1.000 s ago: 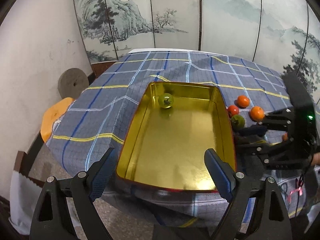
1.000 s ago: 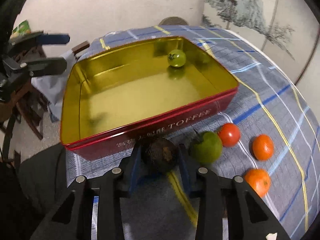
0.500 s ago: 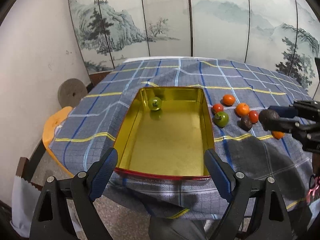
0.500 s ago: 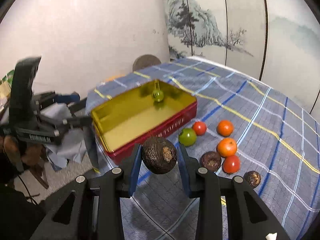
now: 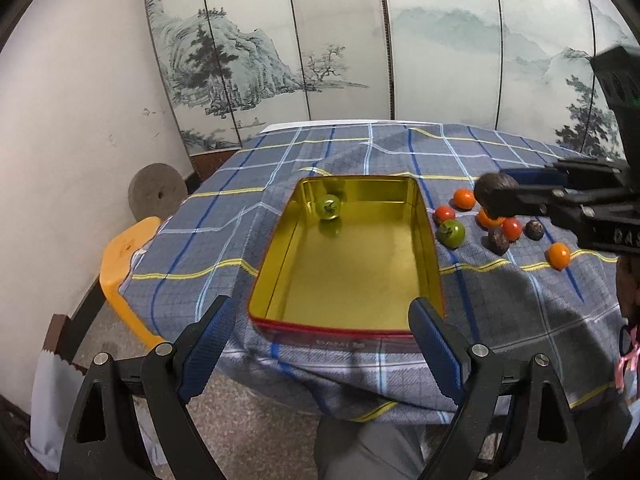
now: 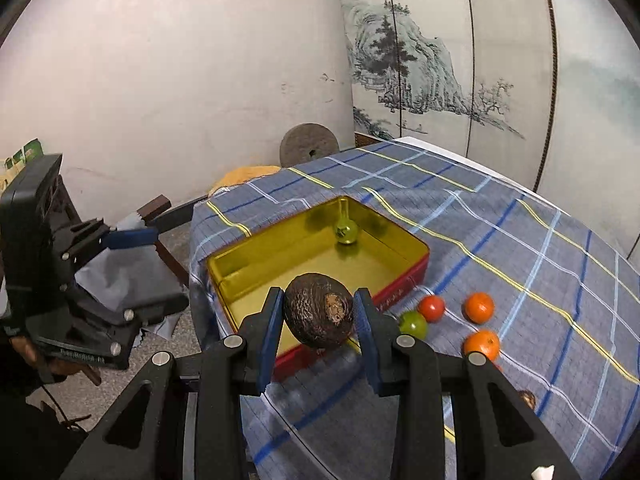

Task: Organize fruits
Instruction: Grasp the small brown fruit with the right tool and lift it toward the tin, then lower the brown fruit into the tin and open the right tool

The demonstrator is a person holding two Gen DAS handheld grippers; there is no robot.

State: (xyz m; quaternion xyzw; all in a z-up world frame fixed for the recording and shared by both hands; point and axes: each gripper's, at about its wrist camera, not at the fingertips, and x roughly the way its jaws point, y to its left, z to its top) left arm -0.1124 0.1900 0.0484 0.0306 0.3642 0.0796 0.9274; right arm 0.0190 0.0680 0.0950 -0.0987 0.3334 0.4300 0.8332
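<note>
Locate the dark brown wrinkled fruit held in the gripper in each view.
Left wrist: dark brown wrinkled fruit at right edge, clamped in the right gripper.
Right wrist: lower centre, between the blue pads.
Shared landmark: small green fruit inside the gold tin.

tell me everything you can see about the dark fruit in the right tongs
The dark fruit is roughly egg-shaped, brown-black with a rough, wrinkled skin and a paler tan scar on the side facing the camera. The right tongs clamp it from both sides with their blue pads. It hangs in the air, touching nothing else, between the camera and the gold tin.
</note>
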